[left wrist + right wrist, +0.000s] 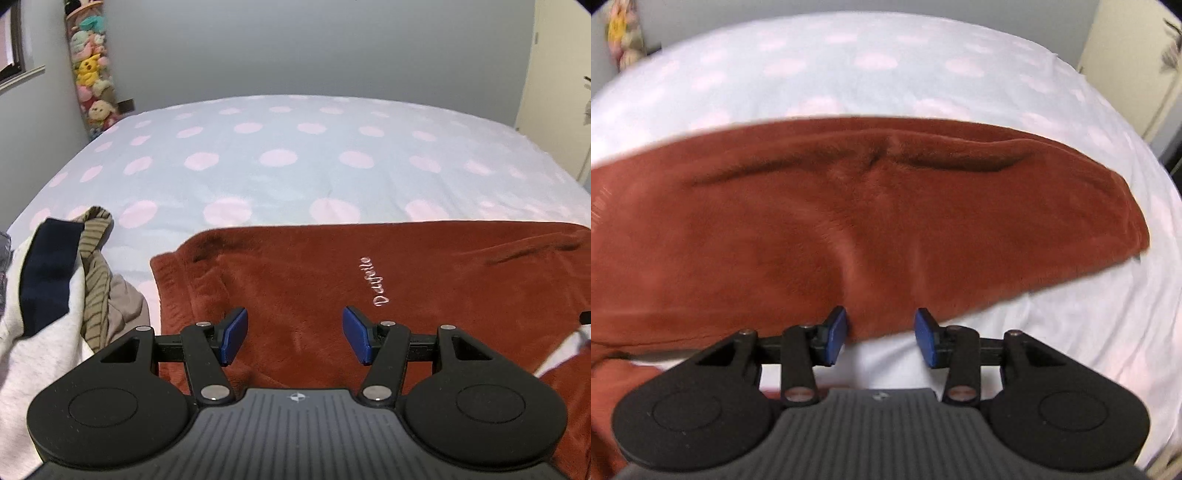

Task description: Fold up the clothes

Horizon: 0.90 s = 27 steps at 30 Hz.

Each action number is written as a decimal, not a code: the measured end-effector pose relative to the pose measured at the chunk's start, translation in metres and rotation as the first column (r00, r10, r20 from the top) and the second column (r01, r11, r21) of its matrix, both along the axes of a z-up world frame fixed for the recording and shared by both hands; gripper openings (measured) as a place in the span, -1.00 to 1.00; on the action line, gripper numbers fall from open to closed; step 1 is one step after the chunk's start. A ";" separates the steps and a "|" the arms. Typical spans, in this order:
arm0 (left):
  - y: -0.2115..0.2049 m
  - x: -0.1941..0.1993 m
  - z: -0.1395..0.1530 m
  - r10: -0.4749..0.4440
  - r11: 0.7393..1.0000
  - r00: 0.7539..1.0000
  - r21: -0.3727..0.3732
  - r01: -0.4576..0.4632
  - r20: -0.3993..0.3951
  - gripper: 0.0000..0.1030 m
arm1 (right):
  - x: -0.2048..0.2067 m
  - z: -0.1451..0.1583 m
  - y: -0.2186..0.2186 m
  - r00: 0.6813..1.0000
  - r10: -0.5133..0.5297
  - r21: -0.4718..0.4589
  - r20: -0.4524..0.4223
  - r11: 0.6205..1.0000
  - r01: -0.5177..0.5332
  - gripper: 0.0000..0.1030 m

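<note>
Rust fleece garment (295, 280) on dotted bed (280, 158); clothes heap (55, 280) leftward; left claw (295, 334), right claw (881, 338) wide, empty.

A bed (295, 177) wore a pale blue cover with pink dots. Beyond it stood a grey wall (295, 48), with a tall column of plush toys (90, 70) in the left corner and a cream door (554, 74) at right.

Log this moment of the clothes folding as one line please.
stage: folding | rust fleece garment: flat on dotted bedspread | left gripper: open, empty | right gripper: open, empty
</note>
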State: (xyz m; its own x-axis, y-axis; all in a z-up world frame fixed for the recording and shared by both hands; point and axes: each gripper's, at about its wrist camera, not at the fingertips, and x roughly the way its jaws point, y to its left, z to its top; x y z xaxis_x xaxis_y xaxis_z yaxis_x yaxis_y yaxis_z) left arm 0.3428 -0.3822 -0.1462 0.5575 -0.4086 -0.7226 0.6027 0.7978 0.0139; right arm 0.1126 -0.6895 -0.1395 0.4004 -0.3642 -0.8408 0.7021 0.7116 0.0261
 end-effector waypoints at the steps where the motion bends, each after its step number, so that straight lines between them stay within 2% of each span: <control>1: 0.003 -0.002 0.004 0.006 1.000 1.000 0.002 -0.006 0.001 0.07 | -0.009 0.008 0.008 0.999 -0.010 0.019 0.046 1.000 0.009 -0.01; 3: 0.008 -0.007 0.013 0.011 1.000 1.000 0.013 -0.012 0.005 0.07 | -0.025 0.022 0.026 0.993 -0.021 0.042 0.120 0.999 0.016 0.11; 5: 0.015 -0.019 0.021 -0.015 0.999 1.000 0.033 0.015 0.008 0.07 | -0.036 0.032 0.047 0.985 -0.012 0.057 0.173 0.998 0.002 0.14; 10: 0.033 -0.053 0.036 -0.093 0.991 0.996 0.097 0.092 0.006 0.07 | -0.063 0.043 0.112 0.959 0.110 0.036 0.260 0.992 -0.123 0.34; 12: 0.039 -0.068 0.036 -0.140 0.981 0.990 0.136 0.139 0.000 0.12 | -0.064 0.038 0.132 0.943 0.169 0.008 0.287 0.984 -0.179 0.37; 15: 0.043 -0.091 0.030 -0.231 0.952 0.973 0.202 0.231 -0.023 0.13 | -0.068 0.033 0.154 0.920 0.259 -0.027 0.295 0.964 -0.263 0.39; 17: 0.041 -0.105 0.024 -0.284 0.924 0.958 0.258 0.283 -0.034 0.13 | -0.067 0.034 0.167 0.901 0.325 -0.071 0.288 0.945 -0.318 0.47; 19: 0.034 -0.120 0.014 -0.343 0.883 0.939 0.329 0.336 -0.038 0.13 | -0.062 0.036 0.175 0.883 0.382 -0.087 0.274 0.924 -0.373 0.51; 23: 0.018 -0.143 -0.012 -0.445 0.789 0.892 0.437 0.432 -0.077 0.13 | -0.048 0.019 0.184 0.881 0.435 -0.068 0.186 0.900 -0.430 0.51; 26: 0.003 -0.153 -0.036 -0.495 0.711 0.860 0.511 0.483 -0.125 0.13 | -0.035 0.006 0.187 0.879 0.465 -0.054 0.105 0.885 -0.462 0.35; 27: -0.002 -0.154 -0.044 -0.502 0.685 0.855 0.544 0.486 -0.131 0.13 | -0.031 0.000 0.187 0.881 0.468 -0.044 0.075 0.884 -0.466 0.17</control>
